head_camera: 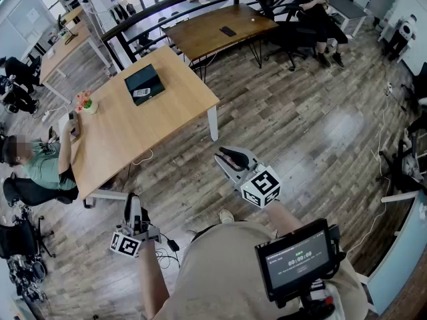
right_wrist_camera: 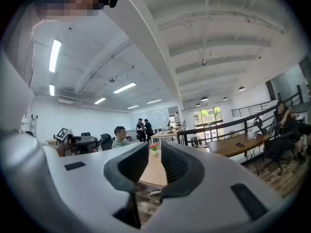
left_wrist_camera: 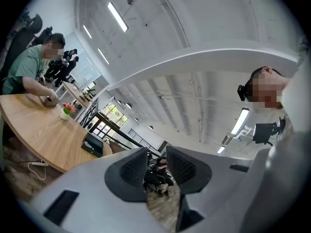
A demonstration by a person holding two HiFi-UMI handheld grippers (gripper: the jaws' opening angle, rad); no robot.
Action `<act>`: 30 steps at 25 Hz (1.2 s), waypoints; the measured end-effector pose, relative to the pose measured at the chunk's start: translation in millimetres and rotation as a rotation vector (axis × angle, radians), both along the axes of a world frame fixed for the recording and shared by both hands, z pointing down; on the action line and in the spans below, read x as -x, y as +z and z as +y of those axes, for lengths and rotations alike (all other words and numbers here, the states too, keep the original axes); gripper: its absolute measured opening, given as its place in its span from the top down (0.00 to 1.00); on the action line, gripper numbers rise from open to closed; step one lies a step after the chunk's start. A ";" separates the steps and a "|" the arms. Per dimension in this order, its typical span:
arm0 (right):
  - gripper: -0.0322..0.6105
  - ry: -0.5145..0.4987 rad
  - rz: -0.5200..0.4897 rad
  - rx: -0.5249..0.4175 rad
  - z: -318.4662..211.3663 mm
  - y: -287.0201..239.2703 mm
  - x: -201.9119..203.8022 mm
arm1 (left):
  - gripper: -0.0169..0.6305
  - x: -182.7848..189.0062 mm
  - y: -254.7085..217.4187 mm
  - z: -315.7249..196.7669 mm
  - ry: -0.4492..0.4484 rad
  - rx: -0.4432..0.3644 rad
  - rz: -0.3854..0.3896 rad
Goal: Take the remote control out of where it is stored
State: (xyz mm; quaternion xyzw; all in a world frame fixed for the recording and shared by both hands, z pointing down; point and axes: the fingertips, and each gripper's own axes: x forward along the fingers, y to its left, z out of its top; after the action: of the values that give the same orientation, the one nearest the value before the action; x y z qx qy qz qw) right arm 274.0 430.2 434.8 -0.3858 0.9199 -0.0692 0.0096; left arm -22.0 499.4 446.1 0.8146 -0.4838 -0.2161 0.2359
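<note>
A dark open box [head_camera: 144,84] lies on the light wooden table [head_camera: 133,129] at the upper left, and a pale remote control [head_camera: 141,93] shows inside it. The box [left_wrist_camera: 92,144] is small and far off in the left gripper view. Both grippers hang over the wooden floor, close to the person's body and well short of the table. My left gripper [head_camera: 133,202] [left_wrist_camera: 156,166] points up toward the table's near edge, its jaws nearly together with nothing between them. My right gripper [head_camera: 225,157] [right_wrist_camera: 154,161] sits farther right, jaws likewise close and empty.
A person in green [head_camera: 40,165] sits at the table's left end beside a small flower pot [head_camera: 85,103]. A second table [head_camera: 217,29] stands behind, along a black railing [head_camera: 173,9]. Another person [head_camera: 317,12] sits at the back right. Cables [head_camera: 170,249] lie on the floor.
</note>
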 end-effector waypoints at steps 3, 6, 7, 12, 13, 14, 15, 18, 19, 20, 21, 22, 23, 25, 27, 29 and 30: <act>0.81 -0.003 0.005 -0.005 -5.5 -1.8 0.0 | 0.81 -0.6 -0.9 -5.5 -0.004 -0.004 0.001; 0.81 -0.032 -0.030 0.002 -7.2 -4.4 1.5 | 0.81 -3.2 0.5 -9.7 -0.002 -0.001 0.003; 0.81 -0.040 -0.044 0.009 -7.5 -5.0 1.8 | 0.81 -4.3 0.9 -10.8 -0.002 0.000 0.003; 0.81 -0.053 -0.067 0.014 -9.9 -6.0 -1.8 | 0.81 -10.3 0.8 -16.1 -0.007 0.007 -0.005; 0.81 -0.054 -0.067 0.013 -10.1 -5.7 -3.0 | 0.81 -11.4 0.6 -17.0 -0.010 0.008 -0.009; 0.81 -0.055 -0.067 0.013 -10.3 -5.3 -4.6 | 0.81 -12.7 0.3 -17.7 -0.015 0.009 -0.013; 0.81 -0.056 -0.066 0.013 -10.5 -4.7 -6.6 | 0.81 -14.2 0.0 -18.1 -0.020 0.010 -0.017; 0.81 -0.058 -0.065 0.015 -11.4 -2.4 -13.1 | 0.81 -19.7 0.1 -18.3 -0.035 0.014 -0.022; 0.81 -0.059 -0.064 0.016 -12.1 -1.2 -15.0 | 0.81 -21.7 1.4 -18.4 -0.039 0.017 -0.018; 0.81 -0.060 -0.062 0.016 -13.1 0.2 -16.6 | 0.81 -23.6 3.3 -18.8 -0.042 0.022 -0.017; 0.81 -0.060 -0.060 0.016 -14.2 1.7 -17.8 | 0.81 -25.1 5.4 -19.6 -0.046 0.028 -0.023; 0.81 -0.059 -0.060 0.016 -15.5 3.2 -18.7 | 0.81 -26.0 7.6 -20.6 -0.050 0.036 -0.032; 0.81 -0.058 -0.060 0.017 -16.9 4.5 -19.4 | 0.82 -26.4 10.1 -21.6 -0.057 0.046 -0.041; 0.81 -0.057 -0.058 0.021 -19.9 7.1 -20.2 | 0.91 -24.8 14.1 -24.1 -0.075 0.066 -0.049; 0.81 -0.055 -0.053 0.026 -24.4 9.6 -20.5 | 0.97 -21.3 15.8 -28.4 -0.091 0.077 -0.048; 0.81 -0.051 -0.051 0.033 -30.4 12.5 -18.9 | 0.97 -17.0 16.7 -34.5 -0.095 0.082 -0.045; 0.81 -0.050 -0.050 0.037 -33.9 14.3 -17.4 | 0.97 -14.7 17.4 -38.0 -0.096 0.084 -0.045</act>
State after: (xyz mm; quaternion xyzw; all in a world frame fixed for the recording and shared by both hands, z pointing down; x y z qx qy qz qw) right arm 291.4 396.3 449.1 -0.3612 0.9272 -0.0960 0.0237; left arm -7.3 461.4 463.5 0.7845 -0.5362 -0.1882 0.2483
